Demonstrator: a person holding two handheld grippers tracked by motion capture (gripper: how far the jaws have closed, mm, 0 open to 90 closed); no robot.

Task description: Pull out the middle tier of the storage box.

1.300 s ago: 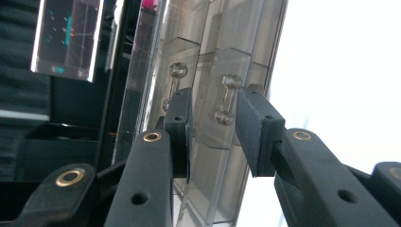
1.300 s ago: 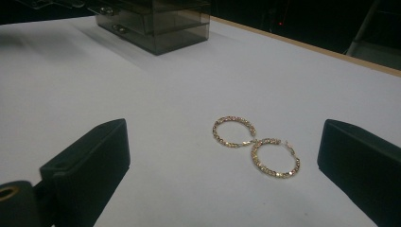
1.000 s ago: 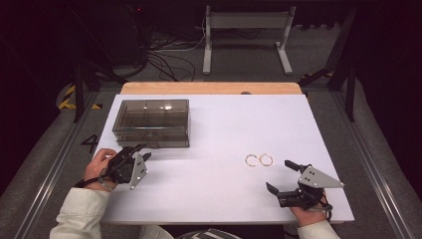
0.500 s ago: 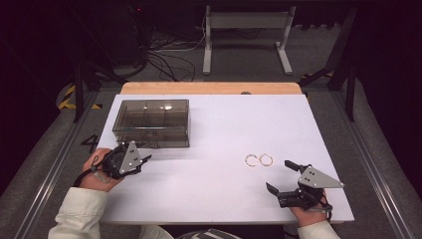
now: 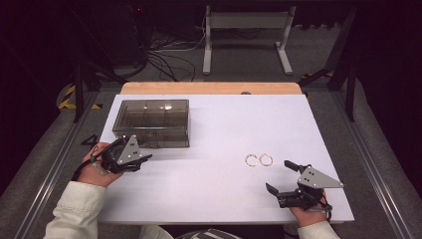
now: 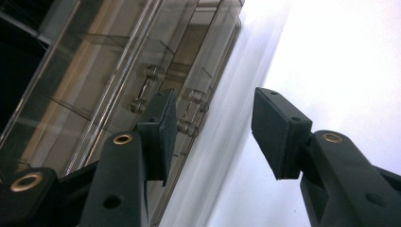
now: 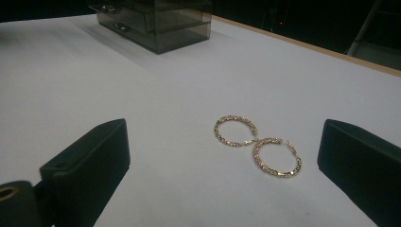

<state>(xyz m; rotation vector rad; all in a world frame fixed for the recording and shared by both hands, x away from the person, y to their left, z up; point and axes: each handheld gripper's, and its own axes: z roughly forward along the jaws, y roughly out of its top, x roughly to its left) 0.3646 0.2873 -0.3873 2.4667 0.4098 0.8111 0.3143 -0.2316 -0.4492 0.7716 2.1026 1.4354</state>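
A smoked clear plastic drawer box (image 5: 152, 122) stands at the table's back left. My left gripper (image 5: 141, 161) hovers just in front of its near left corner, pointing right. In the left gripper view the left gripper (image 6: 213, 125) is open with nothing between the pads; its jaws have just been opening. The box front with small knobs (image 6: 146, 87) lies beyond the left jaw. Two gold hoop earrings (image 5: 259, 160) lie side by side on the white table. My right gripper (image 5: 278, 175) rests near the front right, wide open, a little short of the earrings (image 7: 257, 144).
The white tabletop (image 5: 219, 124) has a wooden strip (image 5: 209, 88) along its far edge. Beyond it are a metal stand (image 5: 244, 30) and cables on the dark floor. The box (image 7: 156, 21) shows far off in the right gripper view.
My left gripper has lifted a little, rolled so its grey plate faces up, and its jaws stand wider. The right gripper and earrings have not moved.
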